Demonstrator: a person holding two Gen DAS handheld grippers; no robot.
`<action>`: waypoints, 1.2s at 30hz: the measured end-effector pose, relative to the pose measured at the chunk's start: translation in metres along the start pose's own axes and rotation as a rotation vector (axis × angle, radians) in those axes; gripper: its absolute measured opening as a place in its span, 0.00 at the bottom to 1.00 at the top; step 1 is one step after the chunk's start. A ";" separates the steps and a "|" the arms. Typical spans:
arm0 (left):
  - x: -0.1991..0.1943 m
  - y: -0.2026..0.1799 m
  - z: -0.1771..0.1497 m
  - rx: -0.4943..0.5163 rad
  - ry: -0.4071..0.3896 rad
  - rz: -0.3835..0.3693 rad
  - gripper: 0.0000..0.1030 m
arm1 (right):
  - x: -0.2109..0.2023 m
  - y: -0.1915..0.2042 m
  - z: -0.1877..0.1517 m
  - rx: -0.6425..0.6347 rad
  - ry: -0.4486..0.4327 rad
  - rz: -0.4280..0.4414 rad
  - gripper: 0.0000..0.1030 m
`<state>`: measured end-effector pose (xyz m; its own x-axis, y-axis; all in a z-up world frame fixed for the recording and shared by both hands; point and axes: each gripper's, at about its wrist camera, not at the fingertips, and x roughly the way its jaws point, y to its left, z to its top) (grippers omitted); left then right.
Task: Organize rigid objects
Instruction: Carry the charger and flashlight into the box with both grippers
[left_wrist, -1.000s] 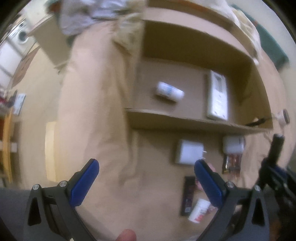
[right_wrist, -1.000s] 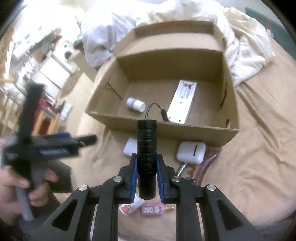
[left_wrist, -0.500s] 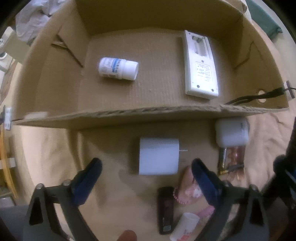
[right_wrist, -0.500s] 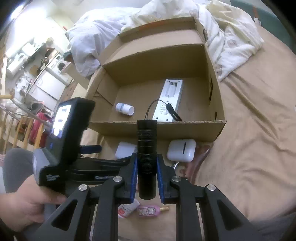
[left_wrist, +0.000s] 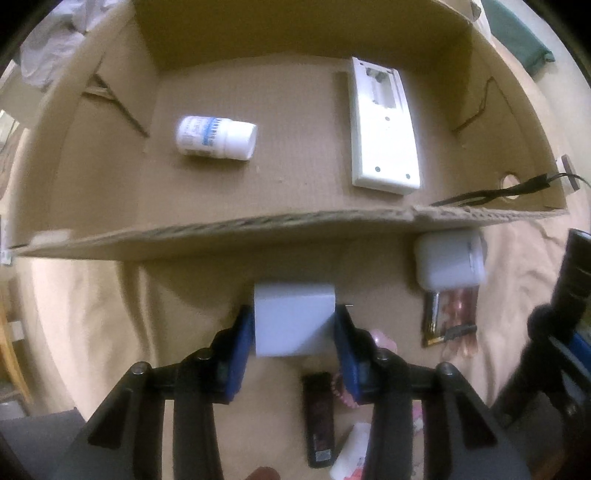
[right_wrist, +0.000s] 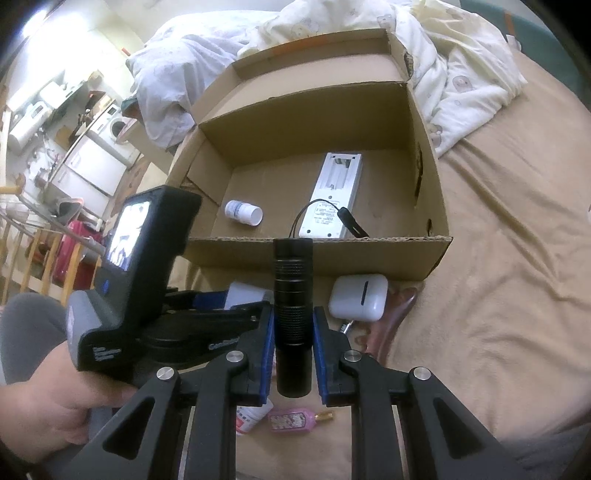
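1. Your left hand-held gripper (left_wrist: 294, 332) is closing on the white charger (left_wrist: 293, 317), pads against both its sides, on the bed (right_wrist: 517, 295) just before the box (left_wrist: 221, 232).
2. Your right hand-held gripper (right_wrist: 293, 332) is clamped on the black flashlight (right_wrist: 292, 295).
3. In the box lie a pill bottle (left_wrist: 216, 137) and a white remote (left_wrist: 384, 125).
4. An earbud case (right_wrist: 358, 296) sits against the box's front wall.

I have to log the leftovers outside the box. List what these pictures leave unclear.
- Red-and-white bottle, right wrist view: mostly behind the right gripper.
- Dark flat item, left wrist view: label too blurred to read.
- Shiny packet, left wrist view: top hidden under the white earbud case.
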<state>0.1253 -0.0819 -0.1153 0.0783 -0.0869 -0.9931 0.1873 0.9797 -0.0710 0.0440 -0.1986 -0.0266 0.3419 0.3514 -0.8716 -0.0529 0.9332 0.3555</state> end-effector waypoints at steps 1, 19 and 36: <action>-0.002 0.002 -0.001 -0.005 -0.003 0.004 0.38 | 0.000 0.000 0.000 -0.001 0.001 -0.001 0.20; -0.106 0.014 -0.042 0.008 -0.205 0.076 0.37 | -0.021 0.007 0.002 -0.041 -0.095 0.033 0.20; -0.133 0.033 0.028 -0.026 -0.269 0.035 0.37 | -0.020 -0.009 0.053 -0.017 -0.147 0.011 0.20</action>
<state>0.1487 -0.0432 0.0169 0.3421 -0.0942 -0.9349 0.1547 0.9870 -0.0428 0.0876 -0.2183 0.0049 0.4744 0.3478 -0.8087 -0.0725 0.9309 0.3579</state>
